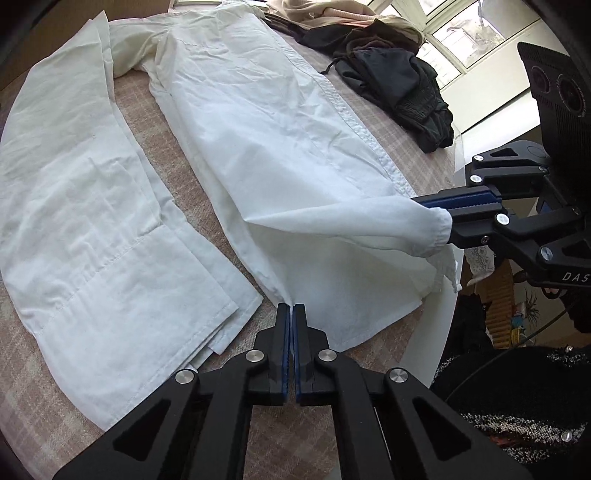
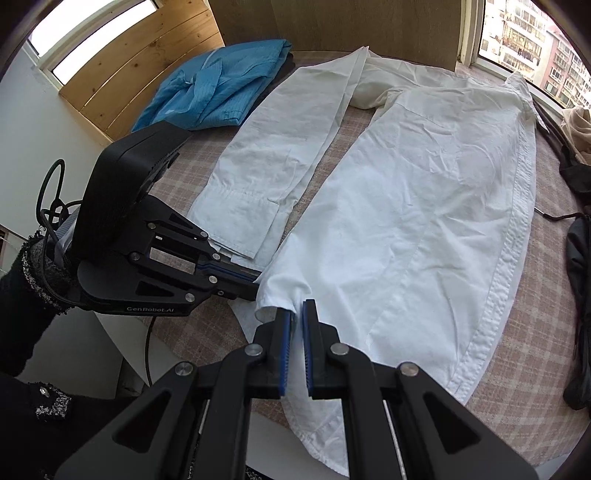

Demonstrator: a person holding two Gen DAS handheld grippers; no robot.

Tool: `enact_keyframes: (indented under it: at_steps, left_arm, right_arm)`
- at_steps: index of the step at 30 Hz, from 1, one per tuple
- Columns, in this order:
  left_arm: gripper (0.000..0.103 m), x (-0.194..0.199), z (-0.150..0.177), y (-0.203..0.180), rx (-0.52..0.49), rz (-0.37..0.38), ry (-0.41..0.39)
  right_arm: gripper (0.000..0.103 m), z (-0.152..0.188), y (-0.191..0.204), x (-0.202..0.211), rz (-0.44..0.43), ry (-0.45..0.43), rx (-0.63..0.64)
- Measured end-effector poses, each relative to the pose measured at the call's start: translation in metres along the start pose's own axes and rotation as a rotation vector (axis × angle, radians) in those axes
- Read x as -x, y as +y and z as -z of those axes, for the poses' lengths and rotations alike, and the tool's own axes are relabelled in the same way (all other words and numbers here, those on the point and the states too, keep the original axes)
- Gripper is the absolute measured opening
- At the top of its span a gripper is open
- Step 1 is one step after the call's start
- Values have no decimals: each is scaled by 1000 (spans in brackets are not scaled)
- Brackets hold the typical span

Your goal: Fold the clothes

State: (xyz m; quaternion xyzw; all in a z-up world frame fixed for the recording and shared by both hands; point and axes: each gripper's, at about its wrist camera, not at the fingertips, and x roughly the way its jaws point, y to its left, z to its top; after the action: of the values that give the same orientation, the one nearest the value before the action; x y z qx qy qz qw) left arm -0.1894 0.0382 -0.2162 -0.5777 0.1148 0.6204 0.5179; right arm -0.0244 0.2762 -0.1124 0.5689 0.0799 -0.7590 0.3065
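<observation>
A white long-sleeved shirt [image 1: 277, 147] [image 2: 424, 221] lies flat on the plaid-covered table [image 1: 147, 110], button placket along its right edge. One sleeve [image 1: 74, 203] [image 2: 266, 155] is spread out to the left. My left gripper [image 1: 291, 306] is shut on the shirt's near hem, which rises a little into its tips. It shows again in the right wrist view, left gripper [image 2: 258, 282] biting the same corner. My right gripper [image 2: 297, 312] is shut on a bunched fold of the hem close beside it. From the left wrist, the right gripper [image 1: 432, 206] holds that fold lifted off the table.
A pile of dark clothes [image 1: 399, 85] and a beige garment [image 1: 332, 14] lie at the far right by the window. A folded blue garment [image 2: 221, 88] sits at the far left against a wooden panel. The white table edge [image 1: 439, 325] runs close to both grippers.
</observation>
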Motion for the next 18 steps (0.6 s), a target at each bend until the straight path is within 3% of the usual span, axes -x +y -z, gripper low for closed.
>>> enact_keyframes:
  at_steps: [7, 10, 11, 14, 16, 18]
  left_arm:
    - [1, 37, 12, 5, -7, -10, -46]
    - [1, 52, 17, 7, -7, -17, -63]
    - [1, 49, 17, 12, -3, -25, -47]
    - [0, 30, 17, 20, 8, -53, 13]
    - [0, 24, 20, 23, 10, -65, 37]
    - [0, 25, 23, 21, 2, -73, 51]
  right_arm:
    - [7, 1, 7, 10, -69, -34, -31]
    - [10, -6, 16, -15, -123, -1, -28]
    - [16, -9, 18, -28, -136, 24, -28]
    - [18, -10, 27, -51, -139, 116, -37]
    - [19, -6, 25, -34, -177, 103, -52]
    - [28, 2, 17, -5, -246, 62, -75]
